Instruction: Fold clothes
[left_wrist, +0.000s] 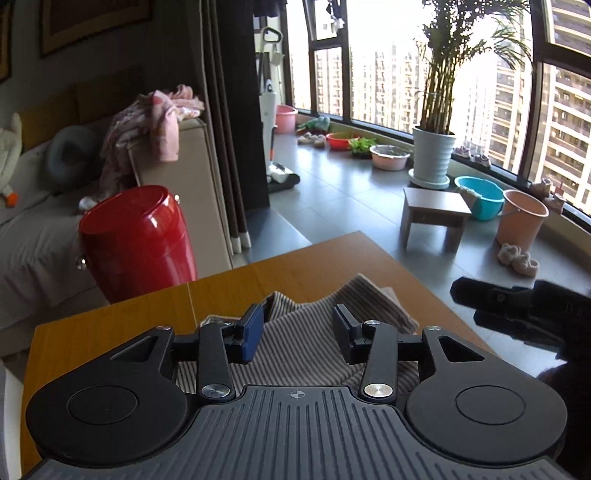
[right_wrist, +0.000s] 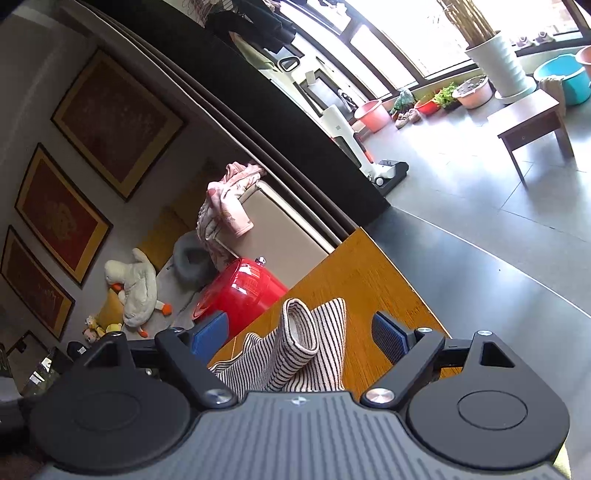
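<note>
Closest in, the left gripper (left_wrist: 298, 328) hangs low over the striped garment (left_wrist: 295, 343), its blue pads parted with a gap between them and nothing pinched; the cloth lies under and between the fingers, not pressed by either pad. The right gripper (right_wrist: 299, 332) has its jaws spread wide, one blue pad either side of the same striped garment (right_wrist: 295, 350), touching neither side of it. A sleeve cuff (right_wrist: 301, 326) stands up in a curl between those fingers, its pale inside showing. From the left wrist view the right gripper (left_wrist: 517, 314) shows only as a dark shape at the right edge, too cut off to read.

The garment lies bunched on the wooden table (left_wrist: 140, 317), near its front; how many folds it holds is hidden by the gripper bodies.

Just past the table's far left edge stands a red container (left_wrist: 136, 240), tilted in the fisheye. Behind it are a beige sofa (left_wrist: 192, 177) with pink clothes (left_wrist: 155, 125) heaped on its arm, a white goose toy (right_wrist: 133, 291) on the seat, and framed pictures (right_wrist: 114, 122) on the wall.

Further off, across grey floor tiles, are a small stool (left_wrist: 436, 214), coloured plastic basins (left_wrist: 480, 195), a potted palm (left_wrist: 434, 155) and a curved window wall with tower blocks beyond.
</note>
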